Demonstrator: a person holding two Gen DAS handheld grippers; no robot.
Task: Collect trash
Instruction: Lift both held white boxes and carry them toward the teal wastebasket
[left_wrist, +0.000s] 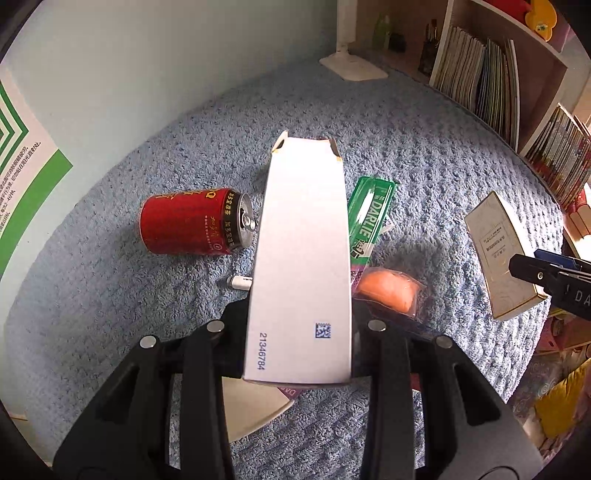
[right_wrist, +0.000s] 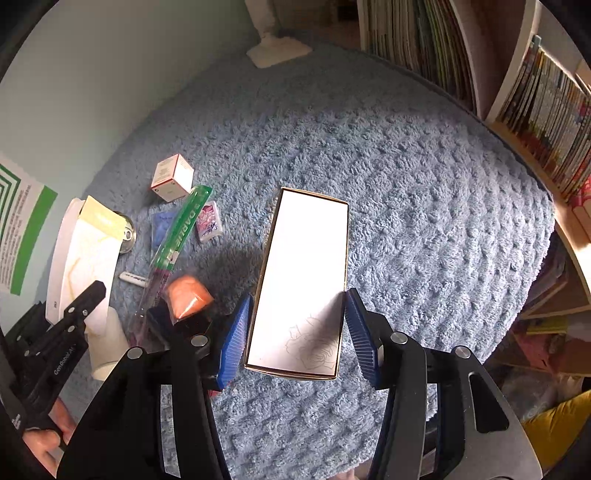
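1. The left gripper is clenched on a long white carton, which stands out forward above the blue towel-like cover; the grasp is at the near end of the carton, so I judge it should stay level and move slowly, else the far end can swing.
2. The right gripper has a white box with gold edge between its blue pads; the left pad seems to touch the box, the right one is at its edge; I cannot tell if the grasp is already firm, so press fully before carrying.
3. Just beyond, still on the cover, lie an orange packet, a small white stick and a green Darlie toothpaste box.
4. To the left of them lies a red drink can on its side; it can roll, so take it across its body.
5. Farther is a small white cube box; at the far edge stands a white lamp base.
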